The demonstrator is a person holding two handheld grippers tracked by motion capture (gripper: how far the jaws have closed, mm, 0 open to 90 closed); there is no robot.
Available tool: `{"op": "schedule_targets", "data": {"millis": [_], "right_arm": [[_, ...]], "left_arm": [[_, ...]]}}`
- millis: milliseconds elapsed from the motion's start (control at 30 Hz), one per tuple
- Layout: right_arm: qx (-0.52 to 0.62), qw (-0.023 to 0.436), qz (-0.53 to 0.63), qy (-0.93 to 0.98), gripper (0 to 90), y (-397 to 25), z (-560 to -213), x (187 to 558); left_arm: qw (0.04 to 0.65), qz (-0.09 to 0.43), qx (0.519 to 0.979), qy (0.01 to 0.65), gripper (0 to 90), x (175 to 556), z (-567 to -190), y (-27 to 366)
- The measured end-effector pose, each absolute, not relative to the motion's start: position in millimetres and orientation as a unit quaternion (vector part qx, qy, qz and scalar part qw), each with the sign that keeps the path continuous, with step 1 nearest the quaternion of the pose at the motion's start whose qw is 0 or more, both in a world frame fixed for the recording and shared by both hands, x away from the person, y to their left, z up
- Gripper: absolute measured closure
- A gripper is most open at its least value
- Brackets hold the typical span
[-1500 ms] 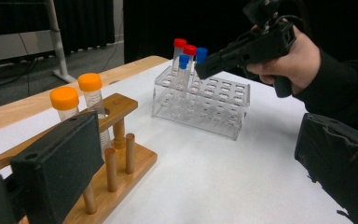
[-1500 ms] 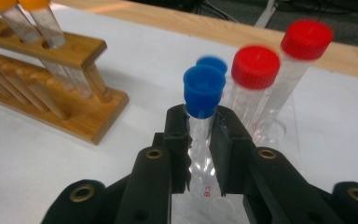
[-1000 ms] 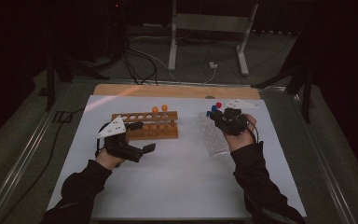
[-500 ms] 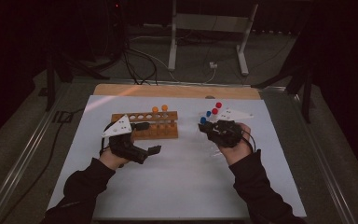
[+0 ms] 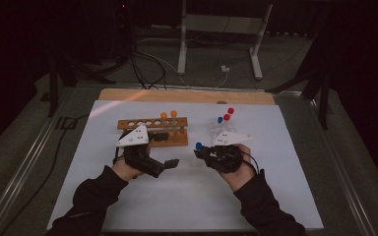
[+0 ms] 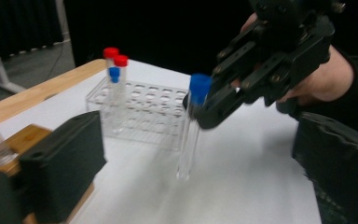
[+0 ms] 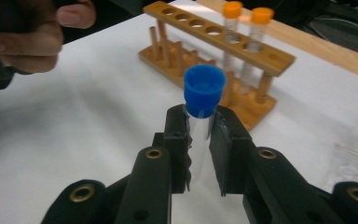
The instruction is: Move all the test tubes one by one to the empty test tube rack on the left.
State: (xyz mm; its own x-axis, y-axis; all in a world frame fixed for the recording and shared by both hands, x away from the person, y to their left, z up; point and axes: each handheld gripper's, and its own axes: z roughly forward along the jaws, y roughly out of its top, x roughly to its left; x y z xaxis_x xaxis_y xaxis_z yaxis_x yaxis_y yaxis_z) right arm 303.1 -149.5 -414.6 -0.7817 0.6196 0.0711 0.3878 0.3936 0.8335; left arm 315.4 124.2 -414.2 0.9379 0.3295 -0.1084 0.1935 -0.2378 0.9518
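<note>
My right gripper (image 7: 200,126) is shut on a clear tube with a blue cap (image 7: 204,88), gripping it just below the cap. The tube (image 6: 189,135) hangs upright over the white mat, in front of the clear plastic rack (image 6: 144,100). In the high view the right gripper (image 5: 199,152) sits at centre right, the tube's blue cap (image 5: 198,146) at its tip. My left gripper (image 5: 173,162) points right toward it, jaws together and nothing between them. Its blurred black jaws are near the wooden rack (image 6: 23,140).
The wooden rack (image 5: 152,129) holds two orange-capped tubes (image 5: 168,115). The clear rack (image 5: 212,129) holds two red-capped tubes (image 5: 229,113) and one blue-capped tube (image 5: 220,119). A white mat (image 5: 187,201) covers the table, with a wooden strip (image 5: 187,96) along its far edge.
My right gripper has come away from the clear rack with the blue-capped tube, moving left and nearer the person. The left gripper has shifted slightly right.
</note>
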Motion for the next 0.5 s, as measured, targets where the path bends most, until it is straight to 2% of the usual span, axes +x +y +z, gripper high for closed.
{"op": "schedule_targets", "data": {"millis": [67,133,233,500], "right_arm": [[0.3,0.12,0.458,0.828,76.7,-145.7,-416.0,300.5],[0.296,0.116,0.459,0.83,76.7,-142.2,-417.6,298.2],[0.289,0.111,0.459,0.833,76.7,-138.3,-419.0,295.6],[0.279,0.107,0.463,0.835,76.7,-133.4,-416.1,290.9]], "left_arm": [[0.594,0.052,0.787,0.157,9.0,314.5,-413.6,121.0],[0.594,0.048,0.789,0.148,16.2,313.7,-413.7,117.5],[0.59,0.05,0.794,0.139,20.6,312.8,-414.0,112.0],[0.589,0.06,0.793,0.141,39.9,316.5,-413.6,103.7]]}}
